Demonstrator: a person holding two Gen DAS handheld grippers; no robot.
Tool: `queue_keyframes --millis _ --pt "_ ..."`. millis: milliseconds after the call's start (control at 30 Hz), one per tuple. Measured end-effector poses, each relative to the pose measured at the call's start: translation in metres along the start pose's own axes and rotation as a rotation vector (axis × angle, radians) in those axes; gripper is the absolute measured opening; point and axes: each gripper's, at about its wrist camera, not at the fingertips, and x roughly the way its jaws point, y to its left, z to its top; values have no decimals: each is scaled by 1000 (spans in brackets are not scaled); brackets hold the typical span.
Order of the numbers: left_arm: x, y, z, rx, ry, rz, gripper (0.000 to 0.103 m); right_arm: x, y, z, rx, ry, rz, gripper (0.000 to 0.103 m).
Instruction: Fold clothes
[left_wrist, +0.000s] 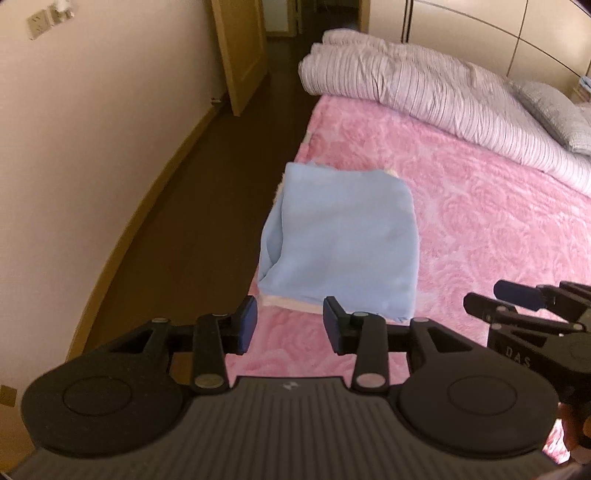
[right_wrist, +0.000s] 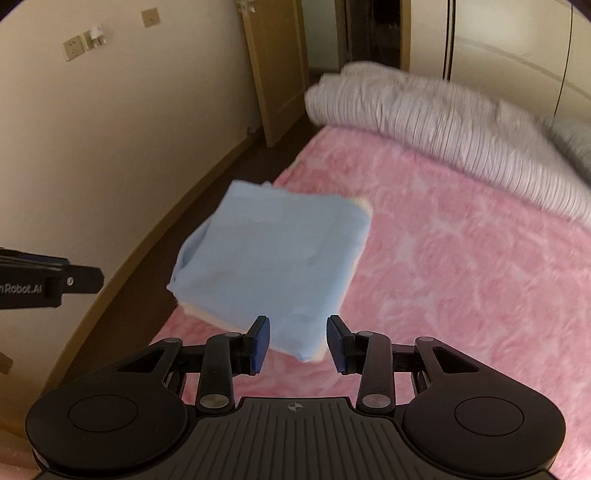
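Observation:
A light blue garment (left_wrist: 343, 243), folded into a thick square with a cream layer under it, lies at the left edge of the pink bed (left_wrist: 491, 221). It also shows in the right wrist view (right_wrist: 273, 266). My left gripper (left_wrist: 290, 325) is open and empty, just in front of the garment's near edge. My right gripper (right_wrist: 298, 345) is open and empty, with the garment's near corner showing between its fingers. The right gripper also shows at the right edge of the left wrist view (left_wrist: 517, 310).
A rolled striped quilt (left_wrist: 424, 88) and a grey pillow (left_wrist: 554, 107) lie along the far side of the bed. Dark floor (left_wrist: 207, 206) runs between the bed and the cream wall (left_wrist: 92, 122). A wooden door (left_wrist: 240, 48) stands open at the back.

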Motion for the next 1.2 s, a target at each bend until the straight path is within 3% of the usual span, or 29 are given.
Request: queue_keyframes --millis 233,433,600,933,1200 --pt "-48 -26 -16 -58 -70 61 38 -36 -13 -1 -41 -45 29 38" --pt "-68 -61 -38 -183 -74 80 37 -60 -46 -3 -88 -27 96 38" --pt "-86 -111 -50 -233 -63 91 37 -82 -90 -9 -137 -12 133 38" --pt "-129 -218 -71 -340 -76 207 37 -125 -179 -24 -169 32 232 38" --pt "-151 -277 -89 -401 -91 264 38 -157 -243 -33 -221 70 305 38"
